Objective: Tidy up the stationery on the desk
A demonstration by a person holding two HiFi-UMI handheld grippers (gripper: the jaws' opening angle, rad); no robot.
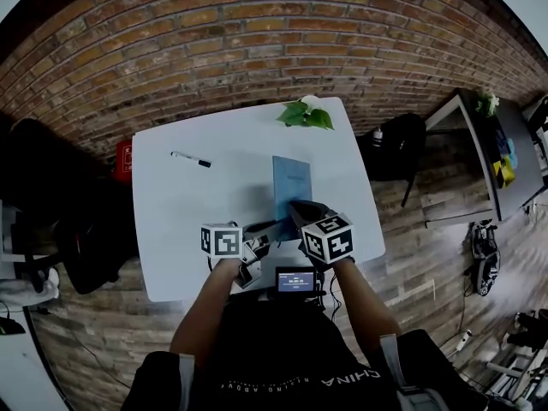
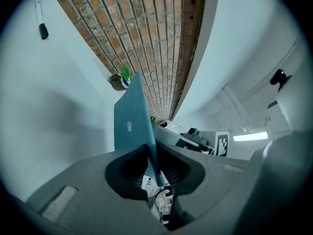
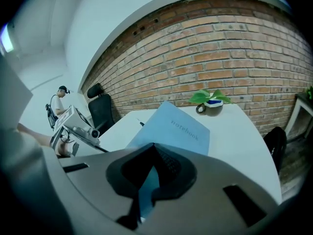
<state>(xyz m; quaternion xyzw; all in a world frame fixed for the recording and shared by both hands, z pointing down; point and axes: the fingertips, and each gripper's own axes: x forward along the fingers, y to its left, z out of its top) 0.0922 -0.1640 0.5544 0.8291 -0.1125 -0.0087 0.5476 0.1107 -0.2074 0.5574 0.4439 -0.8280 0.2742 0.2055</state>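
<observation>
Where the white table (image 1: 171, 229) comes nearest the person, we list one blue notebook (image 1: 291, 181), right of centre, its long axis running near to far and its near short end toward the person; the cover word "notebook" shows on it in the right gripper view (image 3: 172, 129). We record the left gripper (image 1: 257, 245) pinching that near end, its jaws pressed on the book's edge (image 2: 135, 122), and the right gripper (image 1: 304, 217) likewise clamped on the same end from the right. We cannot tell whether the far end rests on the table. Other items: one black-capped marker (image 1: 190, 158) well apart at the far left, lying roughly left to right; one potted plant (image 1: 306, 114) at the far edge, beyond the notebook; one small screen device (image 1: 295, 281) at the near edge. Surroundings: brick wall (image 1: 257, 24), black chair (image 3: 100, 109). Bare tabletop lies between notebook and plant.
</observation>
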